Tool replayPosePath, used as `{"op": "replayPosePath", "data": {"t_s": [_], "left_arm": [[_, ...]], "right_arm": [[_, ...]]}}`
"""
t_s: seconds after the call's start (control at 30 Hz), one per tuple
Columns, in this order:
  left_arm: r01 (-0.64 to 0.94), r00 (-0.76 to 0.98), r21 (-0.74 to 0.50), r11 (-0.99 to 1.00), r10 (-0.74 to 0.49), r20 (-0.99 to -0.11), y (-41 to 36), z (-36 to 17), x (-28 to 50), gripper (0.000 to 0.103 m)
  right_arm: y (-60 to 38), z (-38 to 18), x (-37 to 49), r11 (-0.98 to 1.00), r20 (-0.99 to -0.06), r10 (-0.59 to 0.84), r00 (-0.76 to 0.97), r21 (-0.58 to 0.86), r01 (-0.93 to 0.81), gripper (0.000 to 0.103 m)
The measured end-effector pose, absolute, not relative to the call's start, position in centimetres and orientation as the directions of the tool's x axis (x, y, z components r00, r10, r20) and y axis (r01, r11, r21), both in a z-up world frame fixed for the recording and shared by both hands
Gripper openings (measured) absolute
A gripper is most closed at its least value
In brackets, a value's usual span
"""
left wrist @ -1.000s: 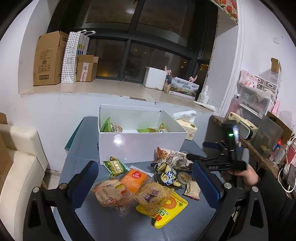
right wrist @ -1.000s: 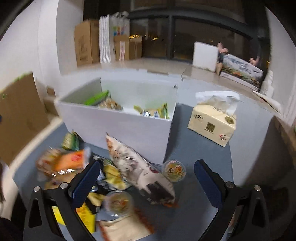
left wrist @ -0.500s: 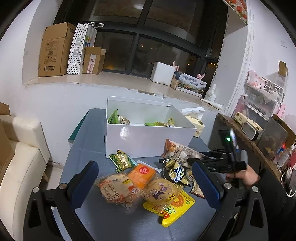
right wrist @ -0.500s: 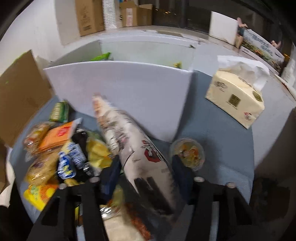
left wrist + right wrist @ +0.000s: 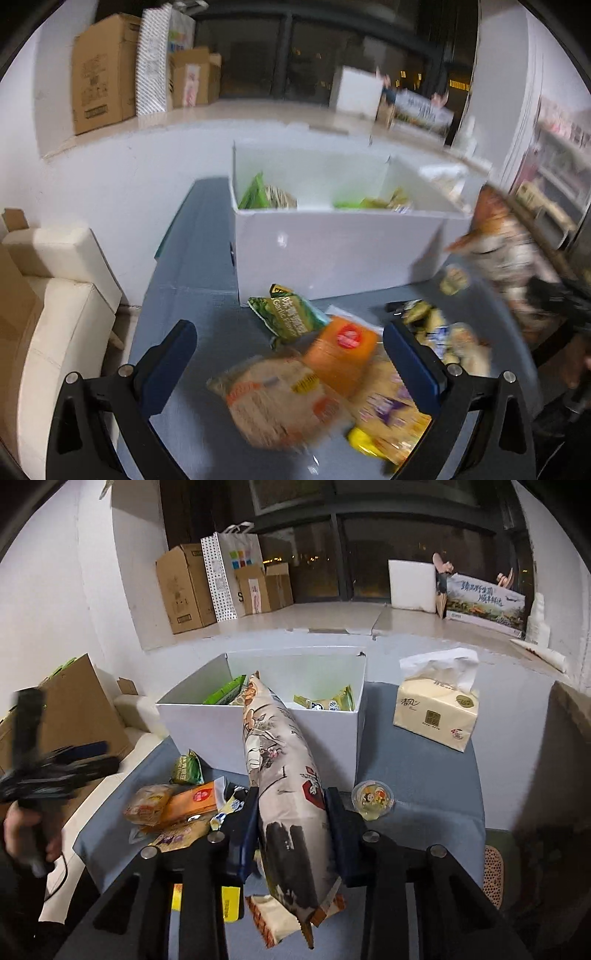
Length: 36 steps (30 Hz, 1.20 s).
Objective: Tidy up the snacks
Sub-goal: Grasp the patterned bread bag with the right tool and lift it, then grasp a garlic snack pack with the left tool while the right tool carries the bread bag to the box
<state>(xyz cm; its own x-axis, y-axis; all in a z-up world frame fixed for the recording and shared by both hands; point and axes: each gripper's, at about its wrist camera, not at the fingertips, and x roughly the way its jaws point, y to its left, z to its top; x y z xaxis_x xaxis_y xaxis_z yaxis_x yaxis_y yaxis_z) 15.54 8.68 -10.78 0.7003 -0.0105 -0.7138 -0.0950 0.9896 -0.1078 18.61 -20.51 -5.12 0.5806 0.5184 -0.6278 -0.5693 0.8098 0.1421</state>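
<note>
we judge the job partly done: a few packets already lie in the white box (image 5: 258,734), and a heap of snacks on the grey table (image 5: 417,775) is not yet sorted.

our right gripper (image 5: 291,823) has its jaws closing on the long printed snack bag (image 5: 280,775), pads pressed to both its sides. the bag is lifted off the table and points up toward the box, its far end at the level of the near rim, not yet inside. our left gripper (image 5: 288,358) hangs with its jaws wide apart and nothing between the pads, above the loose pile.

inside the box we see green packets (image 5: 253,192) and a pale one against the left wall, and some yellow-green packets (image 5: 325,701) toward the right; the middle looks bare. how deep the contents go we cannot tell.

left on the table, in front of the box: a green packet (image 5: 288,314), an orange packet (image 5: 341,354), a clear bag of round cakes (image 5: 280,402), a yellow packet (image 5: 388,417) partly under them, and a blurred blue-and-yellow cluster beside the right pad. a small clear jelly cup (image 5: 372,799) sits alone to the right of the held bag, and another wrapper (image 5: 273,915) lies beneath it.

a tissue pack (image 5: 436,705) stands right of the box; we judge it no part of the sorting.
</note>
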Motion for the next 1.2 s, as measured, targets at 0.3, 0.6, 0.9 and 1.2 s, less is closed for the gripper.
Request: {"op": "replayPosePath", "data": {"t_s": [0.3,0.6,0.9,1.2], "left_arm": [[-0.221,0.551,-0.094,0.971,0.044,-0.833,8.7,-15.7,22.4,0.102],[-0.216,0.579,-0.095,0.972,0.048,-0.814,7.8,-16.1,22.2,0.044],[-0.116,0.747,-0.140,0.983,-0.006,-0.665,6.9,-10.0,16.2,0.038],[-0.075,0.816,-0.136,0.988,-0.018,-0.578,8.2,-3.7,19.7,0.038]], "right_arm": [[-23.2,-5.7,15.1,0.807,-0.565,0.575,0.592,0.272,-0.524,0.036],[-23.3,-5.6,14.2,0.788,-0.546,0.602,0.582,0.292,-0.542,0.036],[-23.0,-5.9,15.3,0.793,-0.537,0.605,0.589,0.341,-0.504,0.036],[-19.5,-1.1,20.6,0.795,-0.472,0.606,0.641,0.390,-0.465,0.036]]}}
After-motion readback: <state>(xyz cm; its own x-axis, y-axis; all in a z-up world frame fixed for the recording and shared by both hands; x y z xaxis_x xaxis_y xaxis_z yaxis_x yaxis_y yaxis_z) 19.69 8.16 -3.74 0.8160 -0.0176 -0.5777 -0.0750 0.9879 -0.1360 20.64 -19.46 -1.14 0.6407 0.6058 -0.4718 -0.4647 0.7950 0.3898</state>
